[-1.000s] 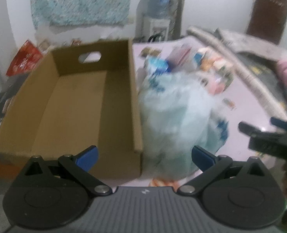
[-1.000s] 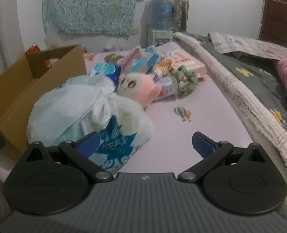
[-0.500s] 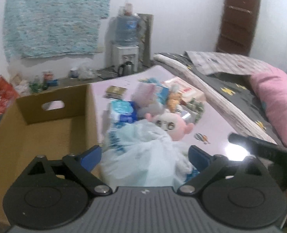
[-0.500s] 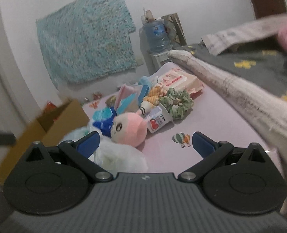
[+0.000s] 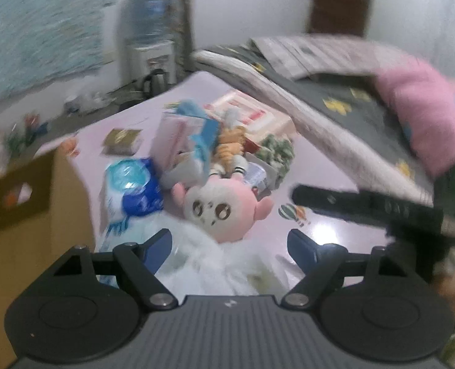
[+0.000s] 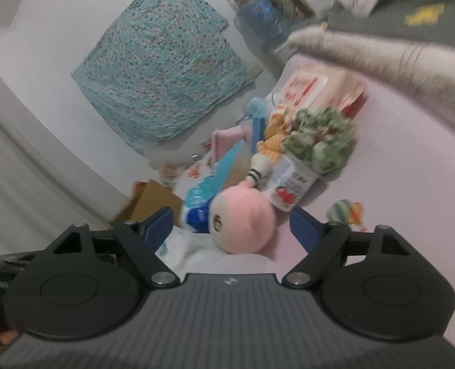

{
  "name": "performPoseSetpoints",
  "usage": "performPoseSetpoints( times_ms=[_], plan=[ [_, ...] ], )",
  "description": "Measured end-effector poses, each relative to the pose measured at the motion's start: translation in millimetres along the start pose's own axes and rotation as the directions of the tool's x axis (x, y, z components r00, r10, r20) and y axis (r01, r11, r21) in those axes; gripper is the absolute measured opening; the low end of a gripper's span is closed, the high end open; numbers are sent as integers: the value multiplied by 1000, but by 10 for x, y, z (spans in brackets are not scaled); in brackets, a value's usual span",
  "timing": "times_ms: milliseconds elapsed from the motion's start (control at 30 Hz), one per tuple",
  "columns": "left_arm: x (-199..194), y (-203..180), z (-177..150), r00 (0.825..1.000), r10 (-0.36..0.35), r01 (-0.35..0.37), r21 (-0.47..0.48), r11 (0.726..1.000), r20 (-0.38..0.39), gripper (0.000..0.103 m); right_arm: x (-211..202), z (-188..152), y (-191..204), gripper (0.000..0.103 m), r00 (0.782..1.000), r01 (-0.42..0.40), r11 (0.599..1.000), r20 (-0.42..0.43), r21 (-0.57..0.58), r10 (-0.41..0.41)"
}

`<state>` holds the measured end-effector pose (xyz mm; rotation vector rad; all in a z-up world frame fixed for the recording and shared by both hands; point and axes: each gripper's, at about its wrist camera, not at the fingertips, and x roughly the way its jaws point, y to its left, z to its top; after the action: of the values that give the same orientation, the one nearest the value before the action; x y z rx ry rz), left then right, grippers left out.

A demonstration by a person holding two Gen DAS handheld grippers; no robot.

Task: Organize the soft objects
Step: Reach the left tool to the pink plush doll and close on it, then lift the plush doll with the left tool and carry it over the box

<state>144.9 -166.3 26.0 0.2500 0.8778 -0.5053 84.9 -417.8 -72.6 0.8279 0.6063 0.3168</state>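
The brown cardboard box (image 5: 27,215) at left shows nothing inside, though little of it is visible. The round pink plush doll (image 5: 219,210), white plastic bag (image 5: 206,264) and far clutter remain unsorted. The left gripper (image 5: 229,246) and right gripper (image 6: 232,224) are closing, pinching nothing yet.

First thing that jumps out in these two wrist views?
The pink plush doll, face up mid-pile on the pink sheet, just beyond the white plastic bag. The open cardboard box sits left of the pile. Both tongs are closing, nothing gripped yet.
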Motion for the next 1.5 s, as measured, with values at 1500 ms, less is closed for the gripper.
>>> performPoseSetpoints(
  times_ms=[1500],
  plan=[
    [-206,-113,387,999,4,-9,101,995,45,82,332,460,623,62,968,-217,970,-105,109,229]
  ],
)
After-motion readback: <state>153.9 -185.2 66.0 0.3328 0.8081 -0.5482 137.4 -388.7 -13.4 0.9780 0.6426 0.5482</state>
